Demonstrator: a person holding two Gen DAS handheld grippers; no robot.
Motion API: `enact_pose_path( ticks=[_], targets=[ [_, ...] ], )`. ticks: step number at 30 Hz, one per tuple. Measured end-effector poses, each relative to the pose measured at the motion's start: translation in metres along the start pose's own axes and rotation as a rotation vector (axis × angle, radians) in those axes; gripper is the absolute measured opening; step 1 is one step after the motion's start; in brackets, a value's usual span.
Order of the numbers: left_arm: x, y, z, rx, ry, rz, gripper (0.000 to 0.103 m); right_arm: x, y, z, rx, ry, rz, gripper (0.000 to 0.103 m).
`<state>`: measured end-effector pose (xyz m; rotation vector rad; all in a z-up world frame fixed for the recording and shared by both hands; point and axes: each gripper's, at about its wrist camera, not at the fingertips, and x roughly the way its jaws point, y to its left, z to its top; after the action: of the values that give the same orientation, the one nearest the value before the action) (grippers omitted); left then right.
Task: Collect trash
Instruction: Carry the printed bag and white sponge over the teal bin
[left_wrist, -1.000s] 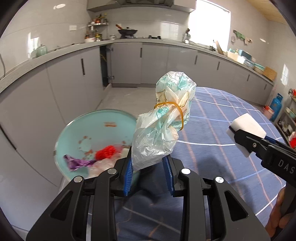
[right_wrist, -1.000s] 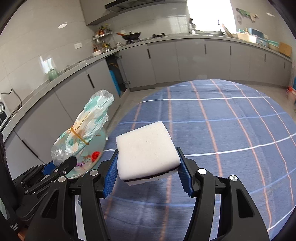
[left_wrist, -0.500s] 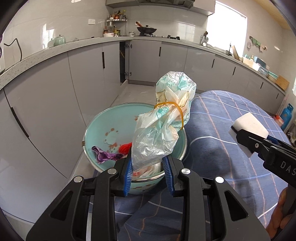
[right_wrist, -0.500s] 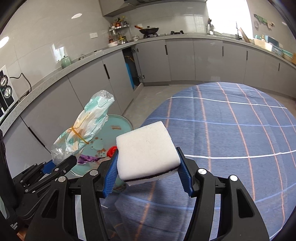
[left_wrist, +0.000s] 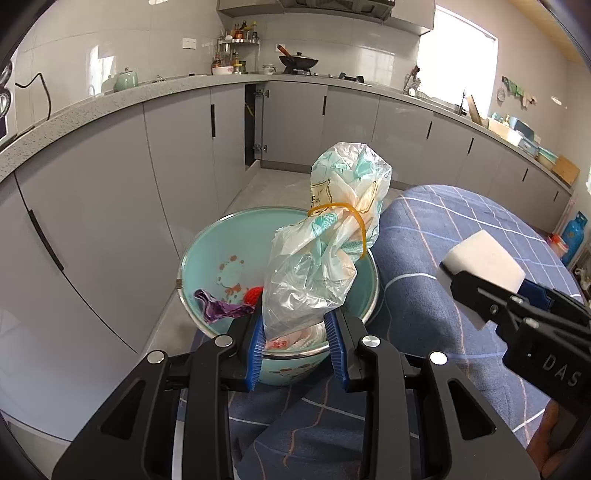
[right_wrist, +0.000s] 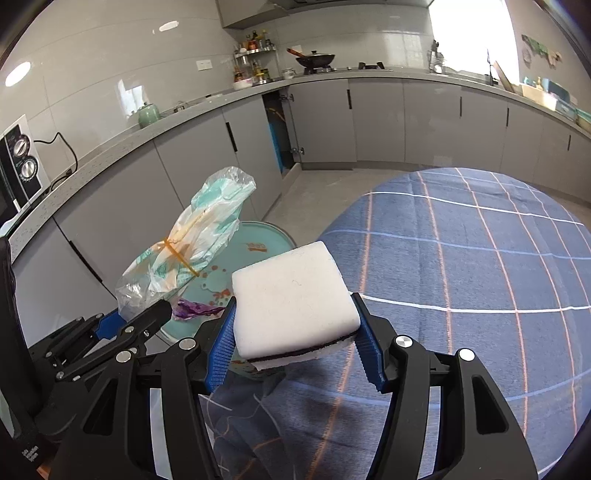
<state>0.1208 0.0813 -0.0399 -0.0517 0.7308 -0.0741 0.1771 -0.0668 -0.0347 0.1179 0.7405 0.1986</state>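
Crinkled clear plastic, printed teal and cream: the trash bag (left_wrist: 332, 243) stood up out of the left gripper (left_wrist: 297, 343), cinched at mid-height by a yellow rubber band (left_wrist: 340, 218). Both blue pads were closed against the bag's lower end, gap narrow. Bag was held directly above the teal basin (left_wrist: 207, 258), its bottom about level with the near rim.

Basin sat at the table's left edge, on the blue checked tablecloth (left_wrist: 443, 236), with grey kitchen cabinets (left_wrist: 110, 177) behind it. Inside it: a purple wrapper (left_wrist: 218, 308) at the left, a red scrap (left_wrist: 253, 295) beside that, and pale crumpled scraps near the front wall, partly hidden by the bag.

Right gripper (right_wrist: 295, 343) was clamped on a white sponge (right_wrist: 291, 299), pads pressed to its two sides; a dark layer showed along the sponge's underside. It hung over the cloth near the table's left edge, just right of the basin. From the right wrist view the bag (right_wrist: 195, 243) leaned up and to the right above the basin (right_wrist: 266, 232), gripped at its lower end by the left gripper (right_wrist: 147, 317). From the left wrist view the sponge (left_wrist: 484, 266) and right gripper (left_wrist: 491, 299) appeared at the right, over the cloth, apart from the bag.
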Motion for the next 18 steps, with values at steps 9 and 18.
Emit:
enact_pose_path(
  ticks=[9, 18],
  targets=[
    [-0.001, 0.022, 0.002, -0.048, -0.001, 0.058, 0.03, 0.006, 0.018, 0.006, -0.026, 0.007, 0.038, 0.058],
    [0.012, 0.037, 0.003, -0.075, 0.03, 0.094, 0.03, 0.022, 0.036, 0.015, -0.034, 0.017, 0.07, 0.058]
  ],
)
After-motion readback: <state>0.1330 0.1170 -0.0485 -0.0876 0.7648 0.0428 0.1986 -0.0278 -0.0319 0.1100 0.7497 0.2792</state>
